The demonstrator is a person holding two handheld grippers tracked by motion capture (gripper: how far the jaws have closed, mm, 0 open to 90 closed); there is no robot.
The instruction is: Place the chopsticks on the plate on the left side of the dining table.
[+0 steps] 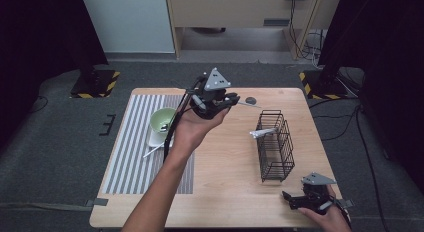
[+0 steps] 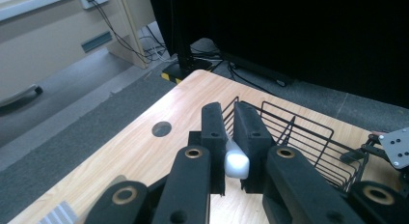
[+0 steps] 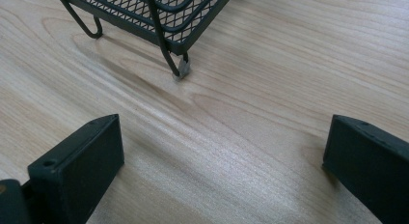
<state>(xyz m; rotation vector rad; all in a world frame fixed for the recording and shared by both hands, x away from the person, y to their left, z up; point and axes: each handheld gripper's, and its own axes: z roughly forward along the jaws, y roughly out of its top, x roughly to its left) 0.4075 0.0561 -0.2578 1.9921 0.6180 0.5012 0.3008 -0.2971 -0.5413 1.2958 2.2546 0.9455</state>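
My left gripper (image 1: pixel 232 99) hangs above the back middle of the wooden table (image 1: pixel 225 172), held in a hand. It is shut on a utensil with a white handle (image 2: pixel 237 163). The handle's end sticks out behind the jaws, and a thin metal stem (image 1: pixel 248 105) points right toward the black wire basket (image 1: pixel 275 147). In the left gripper view the basket (image 2: pixel 299 132) lies just beyond the left gripper (image 2: pixel 230 113). Silver utensils (image 1: pixel 262 133) rest in the basket. My right gripper (image 1: pixel 287 198) sits open at the table's front right corner. In its own view the right gripper (image 3: pixel 222 151) faces bare wood below the basket's foot (image 3: pixel 181 69).
A green bowl (image 1: pixel 163 119) stands on a white plate (image 1: pixel 156 138) on the striped mat (image 1: pixel 130 142) at the left. Another utensil (image 1: pixel 152 152) lies beside the plate. A round hole (image 1: pixel 250 100) marks the table's back edge. Dark curtains and stand bases surround the table.
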